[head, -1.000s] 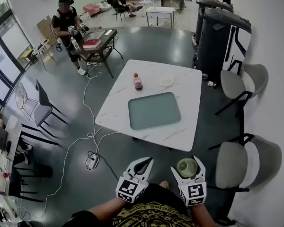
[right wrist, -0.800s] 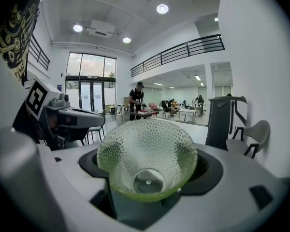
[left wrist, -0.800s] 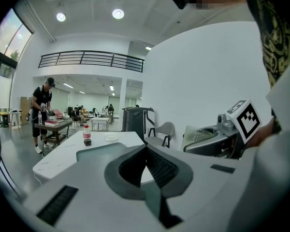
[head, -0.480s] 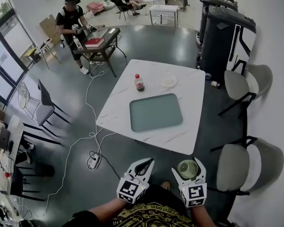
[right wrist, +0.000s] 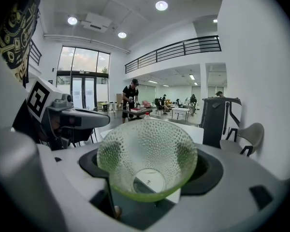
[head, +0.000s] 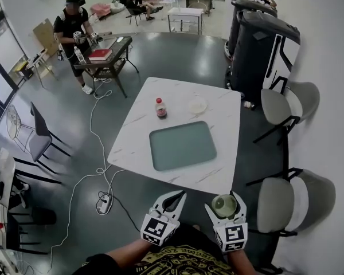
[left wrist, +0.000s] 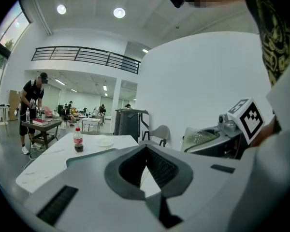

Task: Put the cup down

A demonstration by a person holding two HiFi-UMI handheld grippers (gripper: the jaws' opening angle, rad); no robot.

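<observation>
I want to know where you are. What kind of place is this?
Probably a big open office or workshop hall. There is a white table with grey chairs, another person working at a side table, and an upstairs balcony railing.

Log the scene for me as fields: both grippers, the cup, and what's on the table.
left gripper: shut, empty
right gripper: shut on the green glass cup
cup position: in the air, short of the table's near edge
table: white; holds a green tray, a bottle and a small dish
task state: cup not yet set down
</observation>
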